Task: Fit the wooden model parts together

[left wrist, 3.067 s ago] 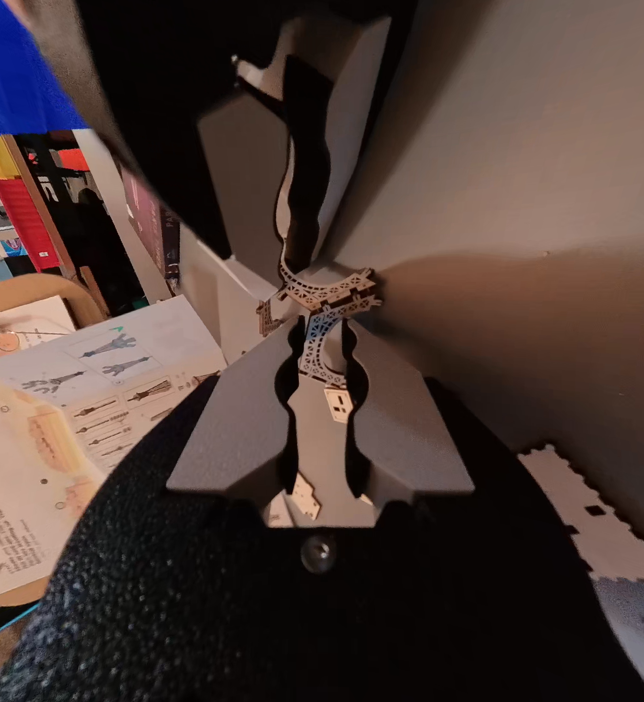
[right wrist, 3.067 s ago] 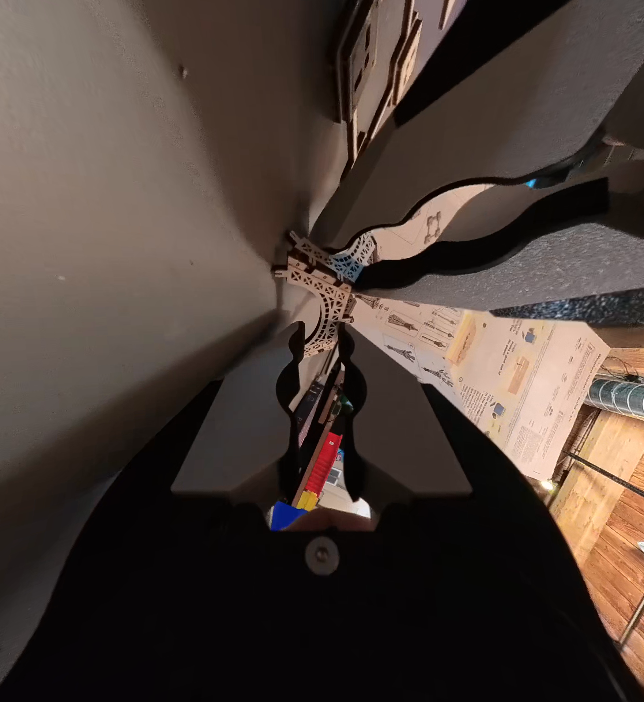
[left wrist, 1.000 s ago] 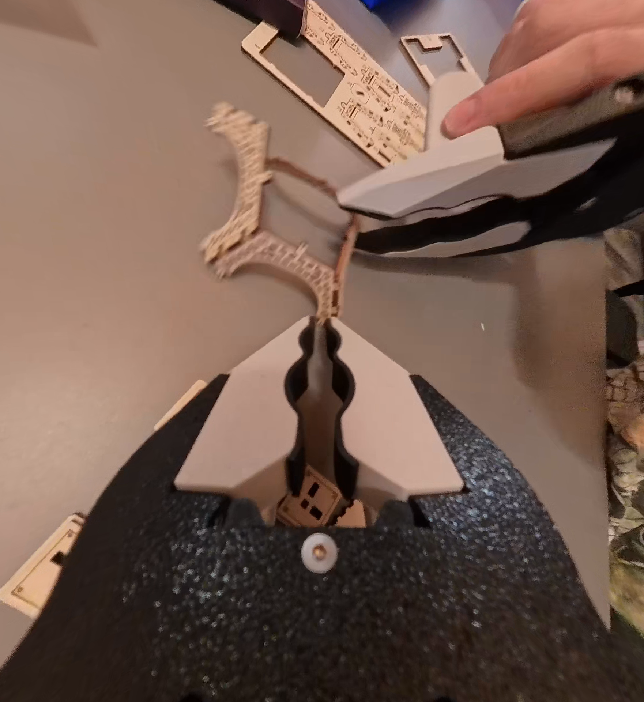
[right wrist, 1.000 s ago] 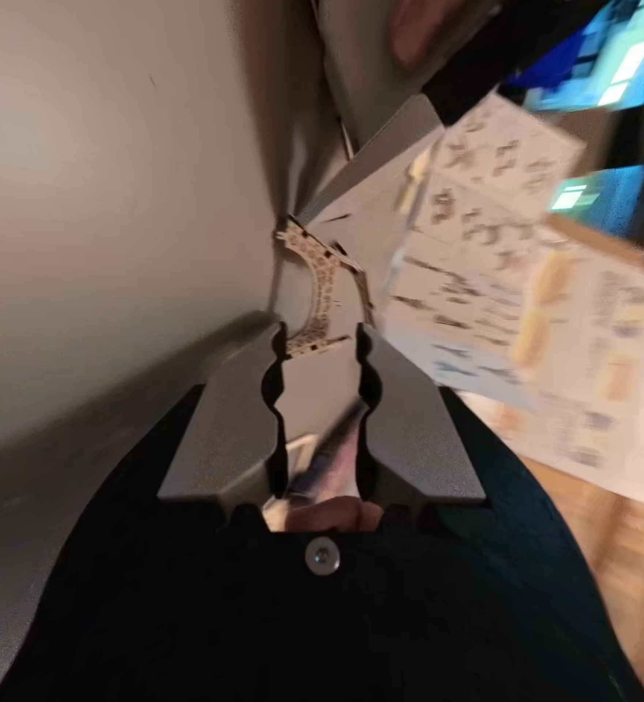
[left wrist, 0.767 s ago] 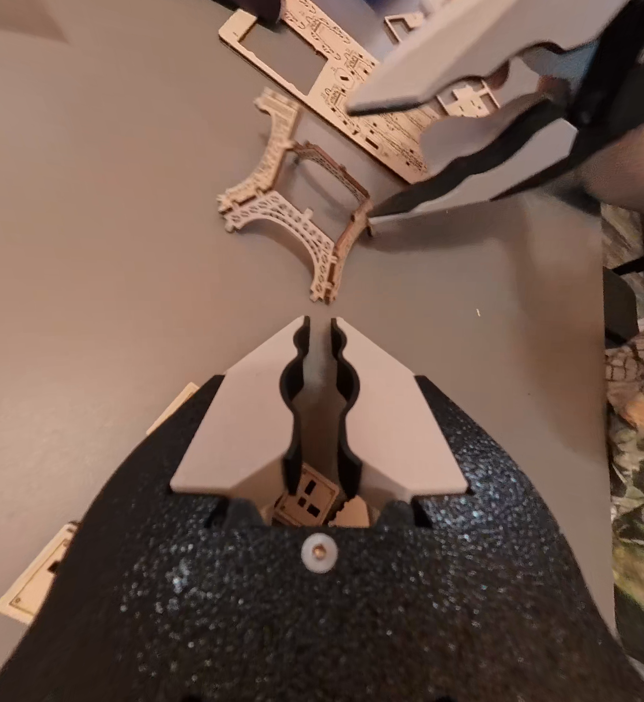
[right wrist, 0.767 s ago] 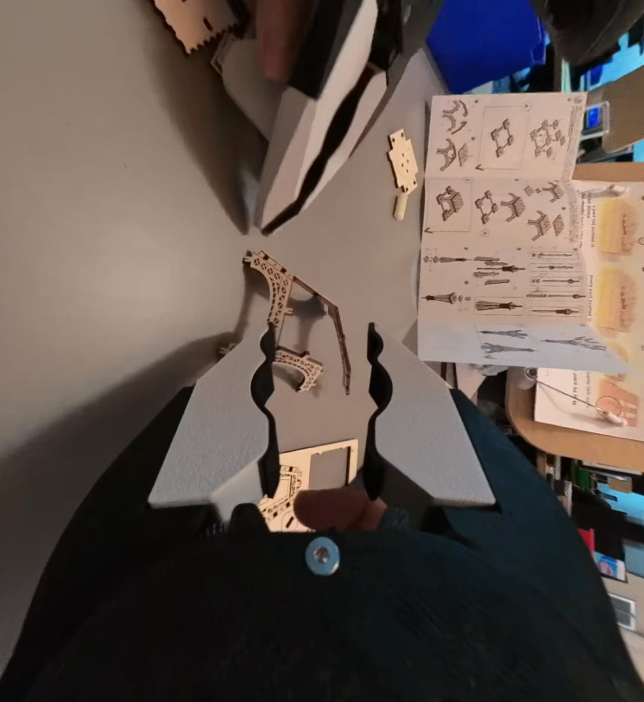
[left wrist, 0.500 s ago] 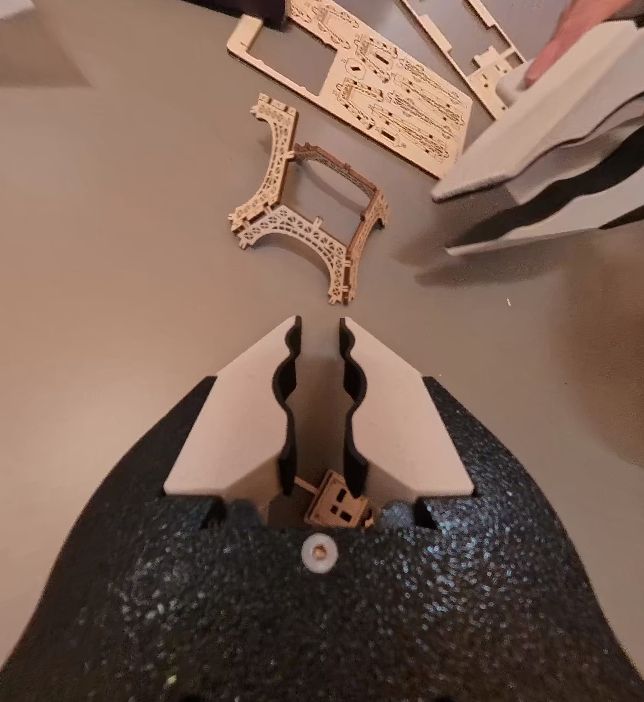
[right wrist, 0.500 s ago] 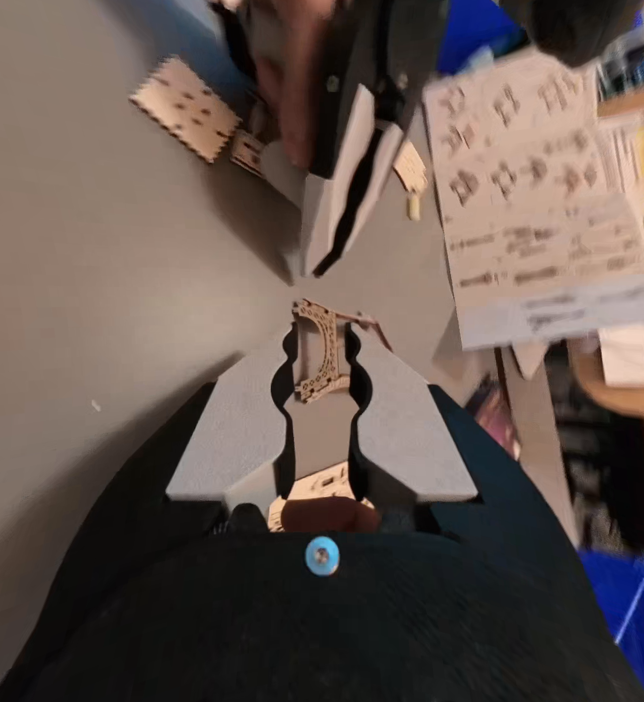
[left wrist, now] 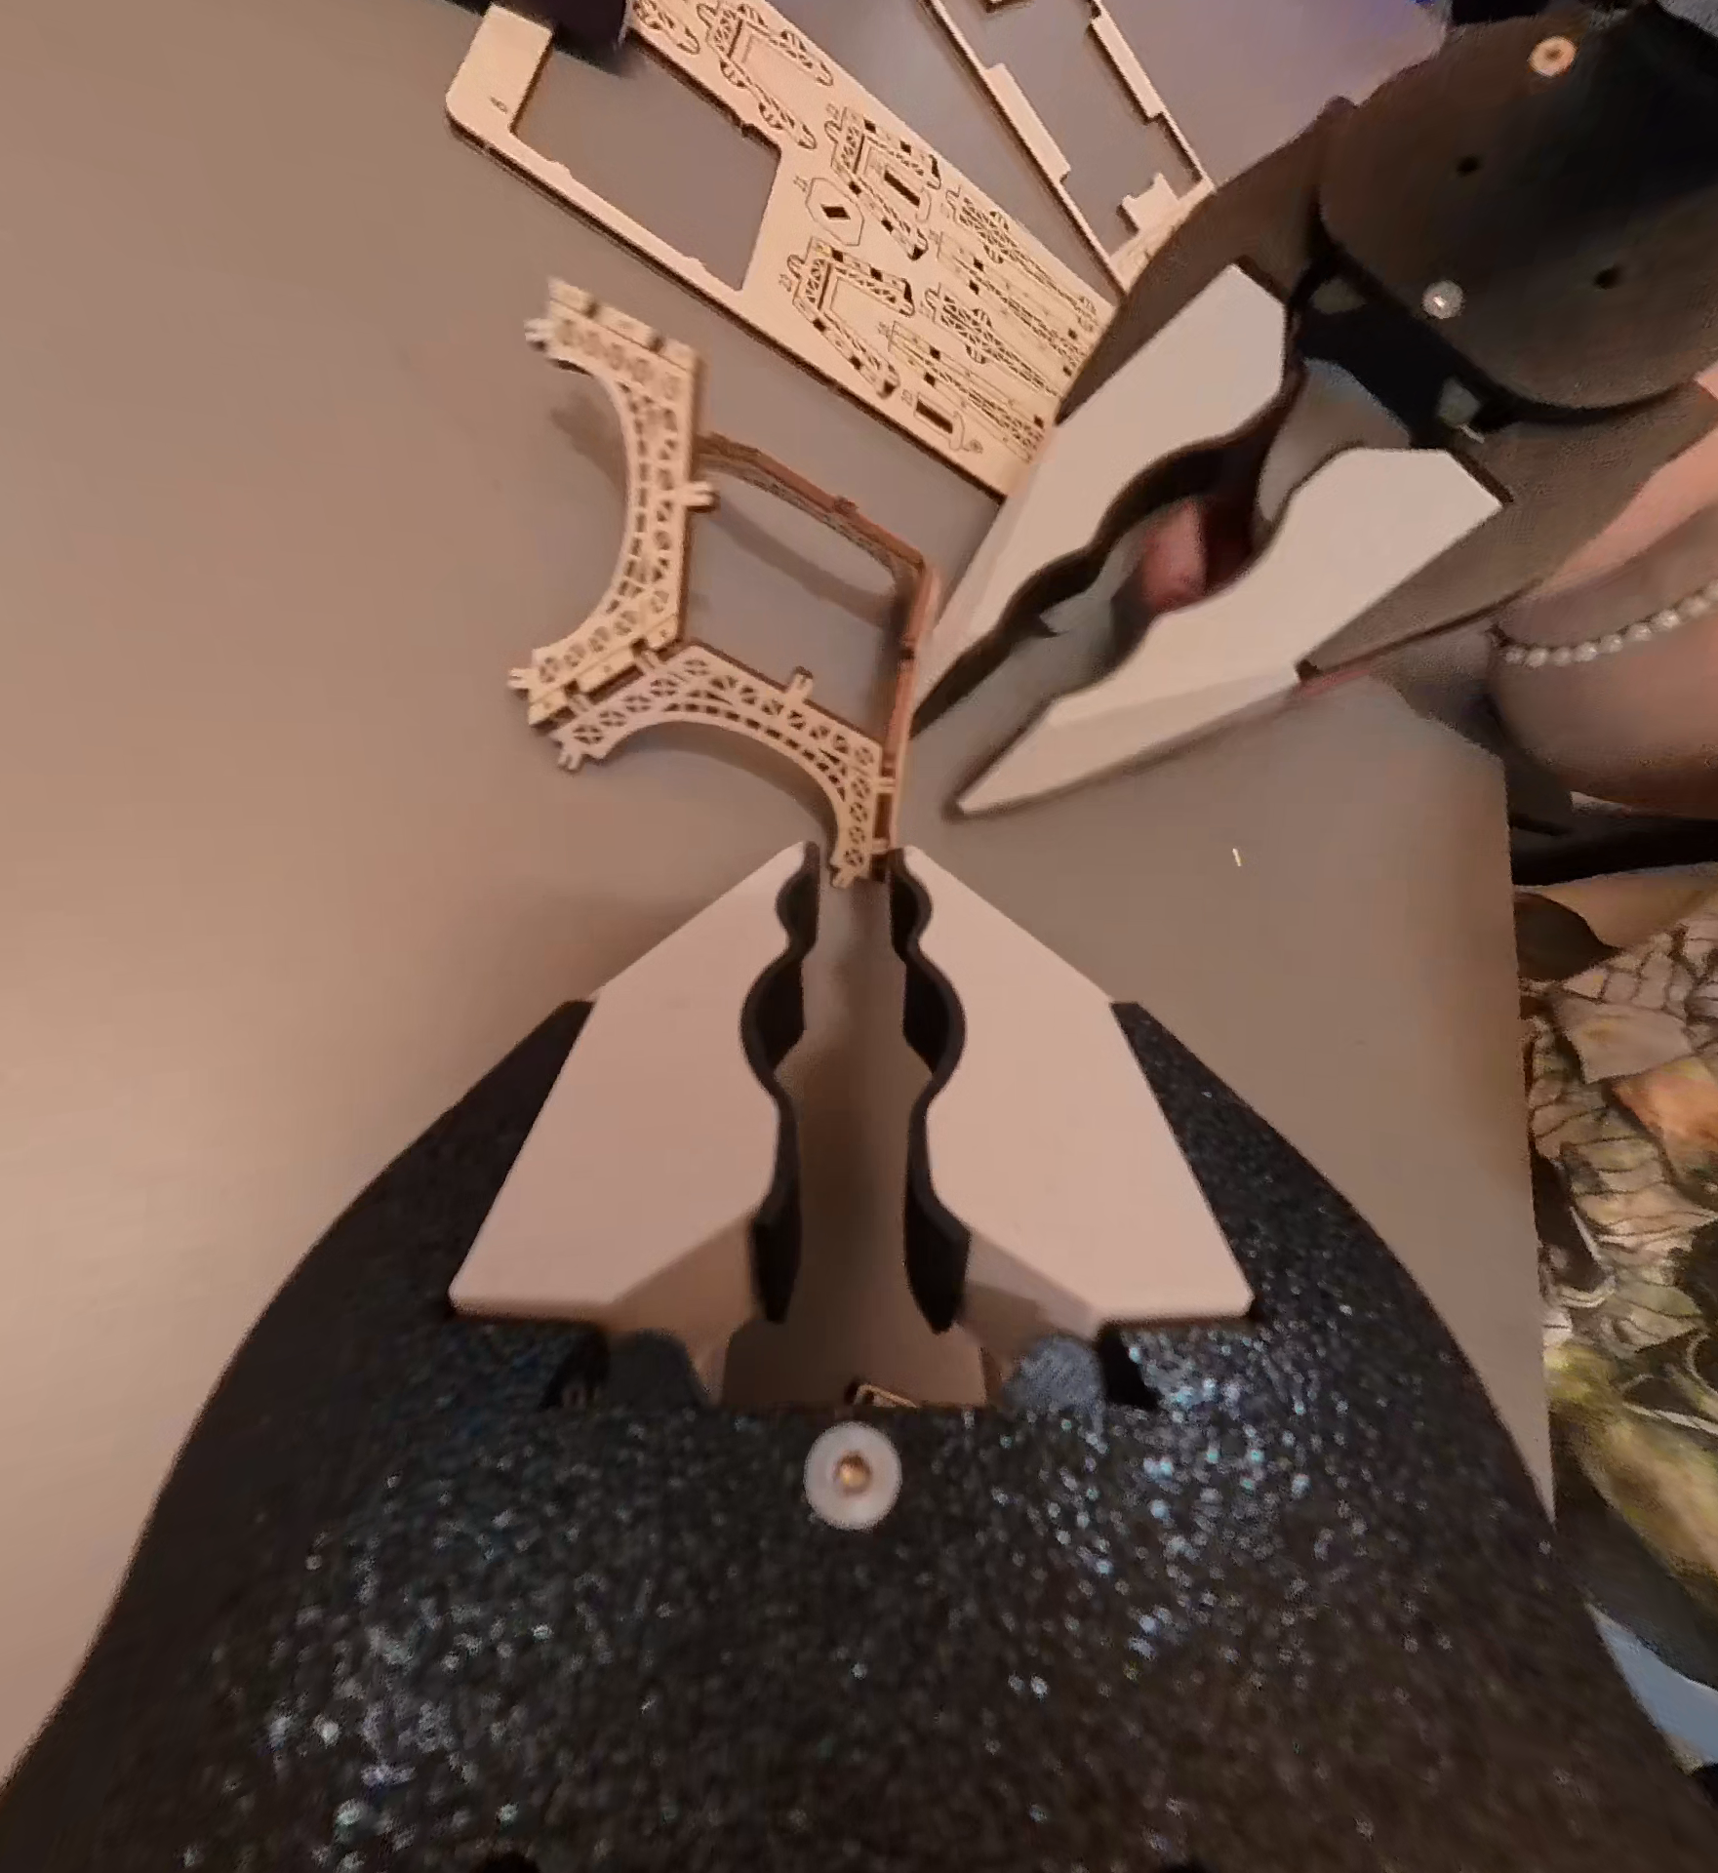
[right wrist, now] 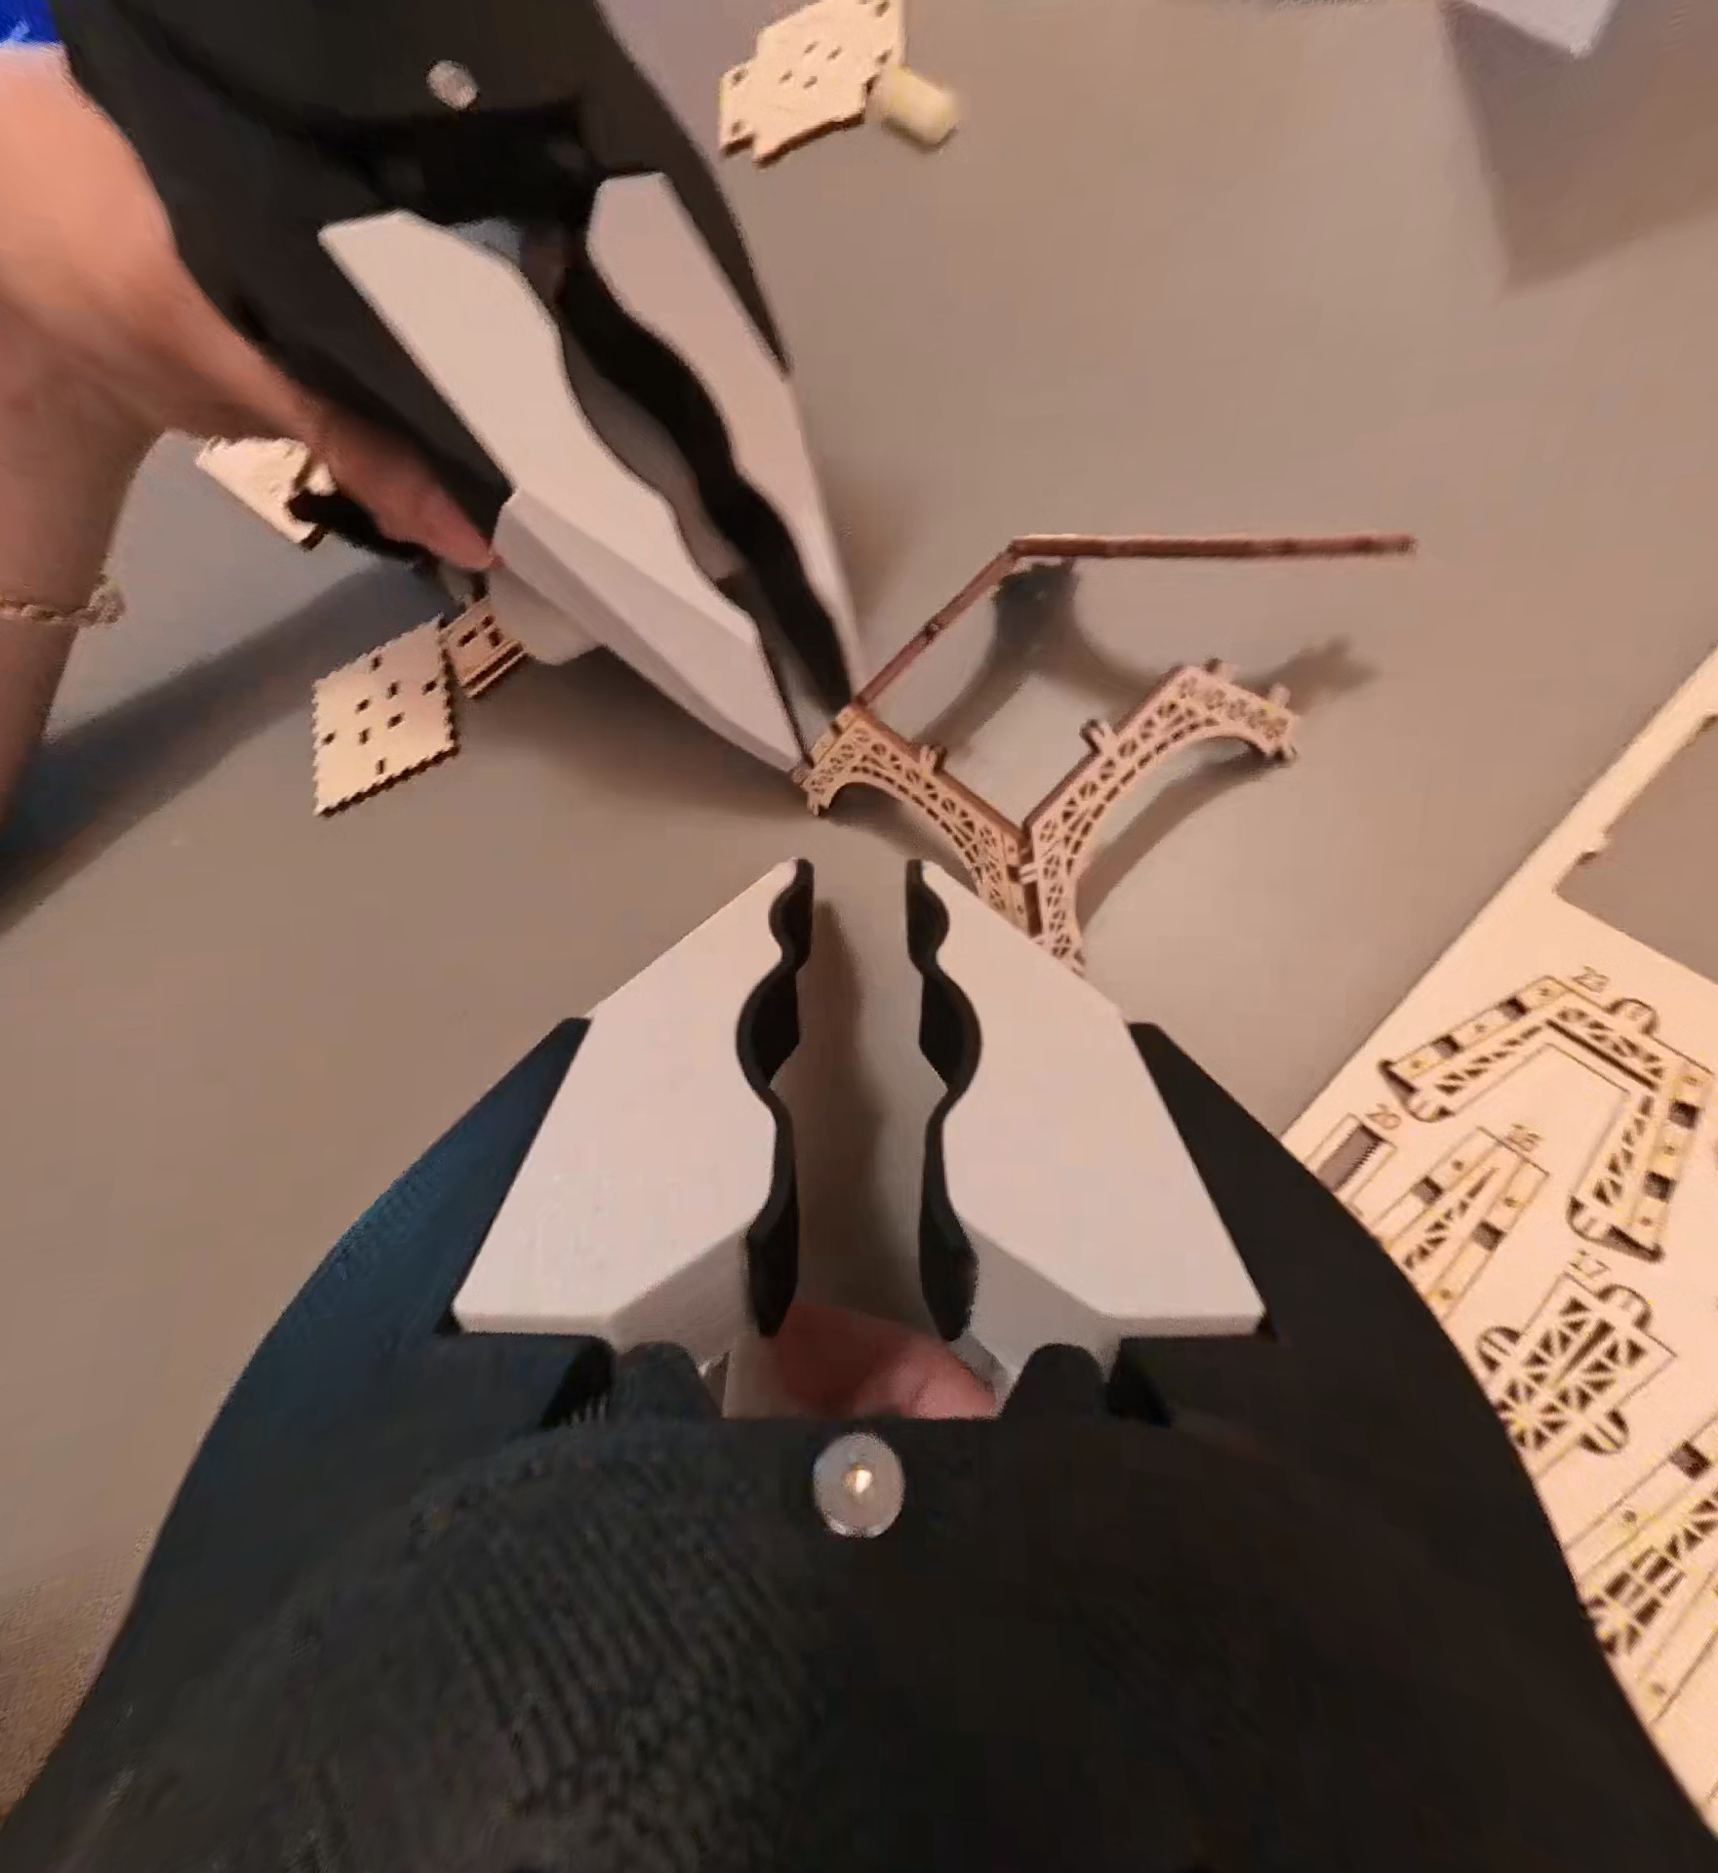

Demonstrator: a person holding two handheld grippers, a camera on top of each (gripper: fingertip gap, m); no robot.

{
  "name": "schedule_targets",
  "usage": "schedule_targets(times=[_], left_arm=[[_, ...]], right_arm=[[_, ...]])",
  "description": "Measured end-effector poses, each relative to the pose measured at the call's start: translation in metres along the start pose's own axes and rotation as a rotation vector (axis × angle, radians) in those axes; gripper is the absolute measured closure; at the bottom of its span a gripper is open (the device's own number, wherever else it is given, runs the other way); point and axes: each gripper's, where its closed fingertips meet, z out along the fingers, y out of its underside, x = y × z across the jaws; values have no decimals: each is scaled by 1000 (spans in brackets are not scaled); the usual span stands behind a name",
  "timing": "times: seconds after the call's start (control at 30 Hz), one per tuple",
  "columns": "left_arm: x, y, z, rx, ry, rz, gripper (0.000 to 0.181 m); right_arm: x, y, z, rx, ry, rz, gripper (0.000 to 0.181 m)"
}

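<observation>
Left wrist view: both grippers, parted and empty, flank the wooden frame [left wrist: 692, 649].
Thin lattice likely snaps; grip its corner joints.

Pale tan lattice-cut model [left wrist: 733, 699] (dark brown edges) on grey table [left wrist: 226, 811].

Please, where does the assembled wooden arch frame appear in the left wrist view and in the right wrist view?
Left wrist view: the arch frame lies on the grey table, upper centre, just beyond the open left claw.
Right wrist view: the arch frame sits right of centre, beyond the open right claw.
Shared landmark: the pale parts sheet.
</observation>
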Motion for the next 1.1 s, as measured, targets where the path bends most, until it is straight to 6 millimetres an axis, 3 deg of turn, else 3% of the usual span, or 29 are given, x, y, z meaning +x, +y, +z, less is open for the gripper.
schedule_targets(times=[0.13,0.33,0.47,0.77,0.9,1.1], left_arm=[[11,-2,2,25,24,34,181],[15,-3,5,49,-18,31,181],[-6,-1,-9,34,-204,51,167],[11,-5,11,38,-1,-34,164],[9,-11,11,92,-25,-41,174],[9,-23,10,185,-42,-74,176]], right_arm=[[-3,-6,5,35,-48,39,171],[-4,-6,6,21,-68,33,177],[-1,-6,4,36,-41,47,173],[-1,-14,-2,118,-151,235,162],[-1,-18,-6,159,-205,322,151],[-1,-21,-6,169,-285,402,155]])
